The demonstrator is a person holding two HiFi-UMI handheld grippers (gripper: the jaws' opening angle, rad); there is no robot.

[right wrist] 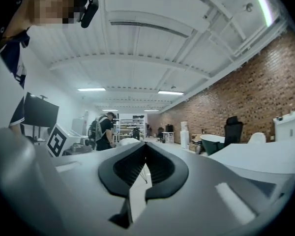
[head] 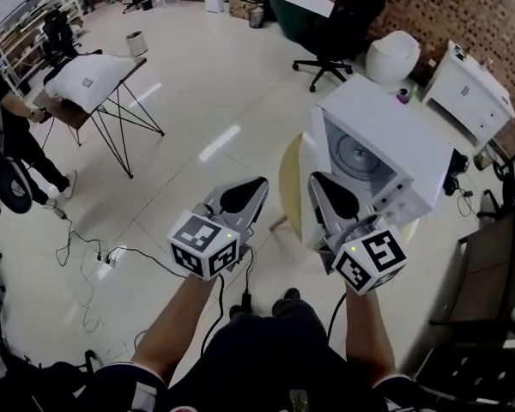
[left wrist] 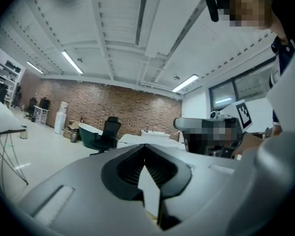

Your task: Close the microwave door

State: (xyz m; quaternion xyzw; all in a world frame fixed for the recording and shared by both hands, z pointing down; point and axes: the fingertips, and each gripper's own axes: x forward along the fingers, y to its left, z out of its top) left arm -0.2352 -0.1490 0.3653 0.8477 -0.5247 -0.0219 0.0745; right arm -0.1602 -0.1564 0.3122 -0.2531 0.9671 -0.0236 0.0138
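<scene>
Microwave door [head: 314, 157] open, beside jaws of right gripper [head: 324, 183]

Head camera: it sits high on you and looks steeply down past your forearms. The left gripper [head: 257, 183] and right gripper [head: 318, 180] are close below it, the microwave [head: 386, 136] is just beyond them, and there is wide floor all round.

Gripper cameras: each rides low behind its own jaws, which fill the lower frame at close range. Each faces roughly level and takes in much of the ceiling.

Left gripper view: it faces the brick wall [left wrist: 113, 104].

Right gripper view: it looks along that wall [right wrist: 246, 90].

Overlap: all three views share the black office chair [head: 339, 15] and the green bathtub [head: 296, 7]. Each gripper view also catches the other gripper's marker cube [left wrist: 243, 113] at its inner edge.
</scene>
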